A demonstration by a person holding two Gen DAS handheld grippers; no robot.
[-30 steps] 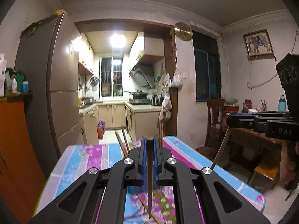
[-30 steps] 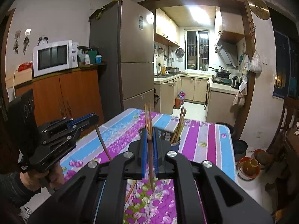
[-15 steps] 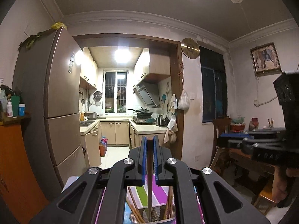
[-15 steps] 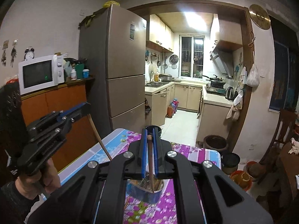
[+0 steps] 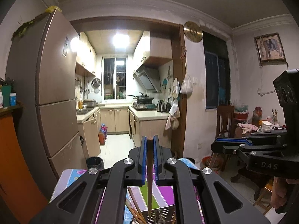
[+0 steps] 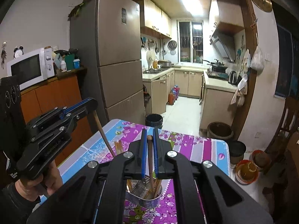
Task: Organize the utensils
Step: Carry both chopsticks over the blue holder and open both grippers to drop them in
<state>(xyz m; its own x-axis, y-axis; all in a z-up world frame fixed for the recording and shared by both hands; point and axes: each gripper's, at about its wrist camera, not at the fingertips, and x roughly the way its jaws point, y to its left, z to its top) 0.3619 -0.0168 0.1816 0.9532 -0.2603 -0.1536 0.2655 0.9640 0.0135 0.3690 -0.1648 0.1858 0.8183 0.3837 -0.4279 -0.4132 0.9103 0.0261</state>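
Several chopsticks (image 6: 151, 183), maybe forks, in holder (image 6: 149, 200)

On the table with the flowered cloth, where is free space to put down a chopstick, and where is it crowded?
Free: the tablecloth between the metal holder and the far right corner, and the blue strip along the left edge. Crowded: the holder itself, full of chopsticks, with the right gripper and left gripper each holding a chopstick over it.

The letters "DAS" stand embossed on the black body of the right hand-held gripper (image 5: 231, 146), seen from the left wrist view. Small pale lettering runs along the body of the left hand-held gripper (image 6: 89, 105) in the right wrist view, too blurred to read.
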